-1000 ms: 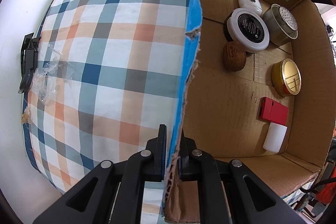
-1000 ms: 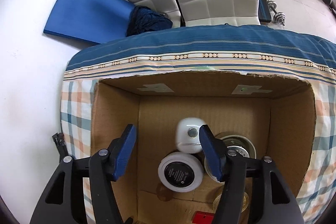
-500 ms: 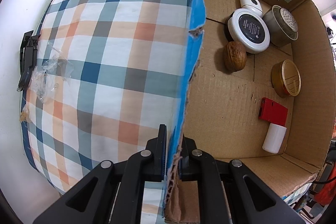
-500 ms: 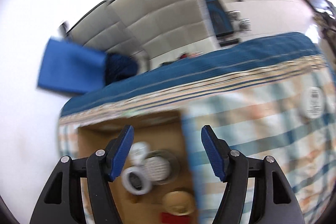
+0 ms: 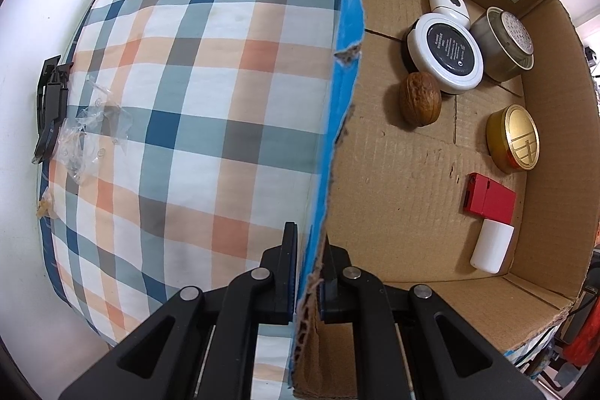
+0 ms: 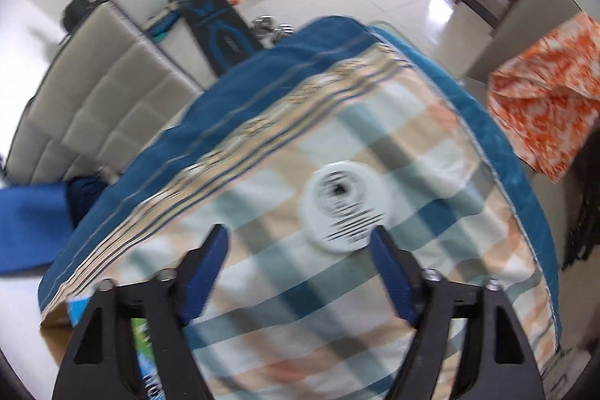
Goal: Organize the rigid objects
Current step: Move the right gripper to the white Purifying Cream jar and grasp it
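Observation:
My left gripper (image 5: 308, 268) is shut on the left wall of a cardboard box (image 5: 339, 107) that rests on a plaid cloth. Inside the box lie a white round jar with a black lid (image 5: 448, 53), a small white container (image 5: 448, 2), a metal tin (image 5: 504, 44), a walnut (image 5: 419, 98), a gold tin (image 5: 513, 144), a red block (image 5: 489, 198) and a white cylinder (image 5: 492, 247). My right gripper (image 6: 300, 250) is open and empty above the plaid cloth. A white round disc (image 6: 347, 207) lies on the cloth just ahead of it, blurred.
A crumpled clear plastic bag (image 5: 88, 145) and a black clip (image 5: 50, 107) lie at the cloth's left edge. An orange patterned cloth (image 6: 547, 100) drapes a chair to the right. A grey padded bench (image 6: 97, 96) and gym gear stand behind.
My right gripper has swung right, from over the box to over the plaid cloth near the white disc. My left gripper keeps its hold on the box wall.

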A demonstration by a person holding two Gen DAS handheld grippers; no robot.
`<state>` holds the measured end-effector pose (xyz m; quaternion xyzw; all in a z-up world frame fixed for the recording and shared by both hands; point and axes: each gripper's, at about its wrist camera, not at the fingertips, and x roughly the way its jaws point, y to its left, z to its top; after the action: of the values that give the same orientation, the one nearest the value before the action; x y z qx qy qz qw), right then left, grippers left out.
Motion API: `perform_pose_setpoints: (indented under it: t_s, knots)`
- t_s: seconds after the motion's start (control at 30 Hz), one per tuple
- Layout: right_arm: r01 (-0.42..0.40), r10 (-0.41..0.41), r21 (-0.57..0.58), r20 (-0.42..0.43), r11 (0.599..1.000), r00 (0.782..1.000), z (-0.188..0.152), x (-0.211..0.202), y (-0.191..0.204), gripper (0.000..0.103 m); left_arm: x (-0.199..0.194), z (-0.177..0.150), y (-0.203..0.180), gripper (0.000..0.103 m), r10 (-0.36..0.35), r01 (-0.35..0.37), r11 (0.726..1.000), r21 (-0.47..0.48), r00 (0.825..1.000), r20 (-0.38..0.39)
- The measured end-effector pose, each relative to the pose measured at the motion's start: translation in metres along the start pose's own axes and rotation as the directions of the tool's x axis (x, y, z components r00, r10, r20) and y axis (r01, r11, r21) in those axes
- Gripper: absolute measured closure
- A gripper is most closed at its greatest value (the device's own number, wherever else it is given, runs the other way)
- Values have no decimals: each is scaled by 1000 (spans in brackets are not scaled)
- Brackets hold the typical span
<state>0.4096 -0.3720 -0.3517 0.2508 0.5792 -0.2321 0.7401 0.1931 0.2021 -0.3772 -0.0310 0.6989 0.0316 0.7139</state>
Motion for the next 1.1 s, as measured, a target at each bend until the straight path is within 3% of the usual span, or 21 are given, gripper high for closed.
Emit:
perform_pose_setpoints:
  t_s: [0.07, 0.43, 0.87, 0.93, 1.07, 1.1]
  knots:
    - [5, -4, 22, -24, 1000, 1000, 5, 13, -11, 7, -1, 0, -3, 97, 3, -3, 1000, 0, 1000, 0]
    - [47, -44, 29, -91, 998, 995, 22, 78, -24, 6, 0, -3, -8, 97, 12, -12, 1000, 0, 1000, -3]
    - [60, -57, 13, -127, 998, 990, 22, 106, -19, 7, -2, -3, -11, 96, 17, -17, 1000, 0, 1000, -5]
    - [64, -62, 13, -123, 998, 990, 24, 107, -19, 11, -3, -4, -11, 96, 16, -16, 1000, -1, 1000, -4]
    - [99, -99, -4, -106, 995, 989, 30, 105, -19, 32, -4, -4, -10, 96, 14, -14, 1000, -4, 1000, -2]
    - [99, -100, -13, -100, 995, 990, 31, 104, -17, 33, -4, -4, -10, 96, 14, -14, 1000, -4, 1000, -2]
